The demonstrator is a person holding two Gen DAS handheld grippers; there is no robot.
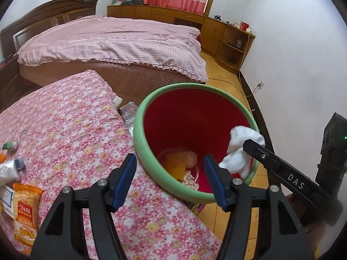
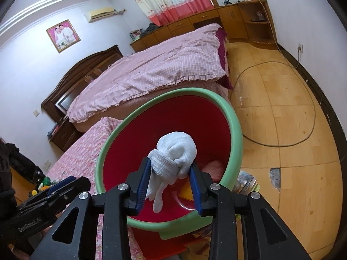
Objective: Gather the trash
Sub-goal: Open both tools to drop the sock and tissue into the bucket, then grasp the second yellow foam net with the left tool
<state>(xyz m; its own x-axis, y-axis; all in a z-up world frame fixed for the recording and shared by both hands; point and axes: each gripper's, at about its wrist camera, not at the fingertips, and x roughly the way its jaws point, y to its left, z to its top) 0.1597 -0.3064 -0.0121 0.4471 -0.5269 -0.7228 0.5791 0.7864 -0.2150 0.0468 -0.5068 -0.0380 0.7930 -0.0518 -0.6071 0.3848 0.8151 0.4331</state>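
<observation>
A red trash bin with a green rim (image 1: 138,130) (image 2: 236,127) stands beside the flowered table (image 1: 65,119). Orange and pale trash (image 1: 177,162) lies at its bottom. My right gripper (image 2: 171,169) is shut on a white balled sock (image 2: 175,153) and holds it over the bin's mouth; the sock also shows in the left wrist view (image 1: 238,149). My left gripper (image 1: 170,162) is open and empty, over the bin's near rim at the table edge. An orange snack packet (image 1: 25,212) and a clear wrapper (image 1: 8,171) lie on the table at the left.
A small toy keychain (image 1: 10,145) lies on the table's left edge. A bed with a pink cover (image 1: 112,41) stands behind. Wooden cabinets (image 1: 216,30) line the far wall. A cable (image 2: 303,117) loops on the wooden floor right of the bin.
</observation>
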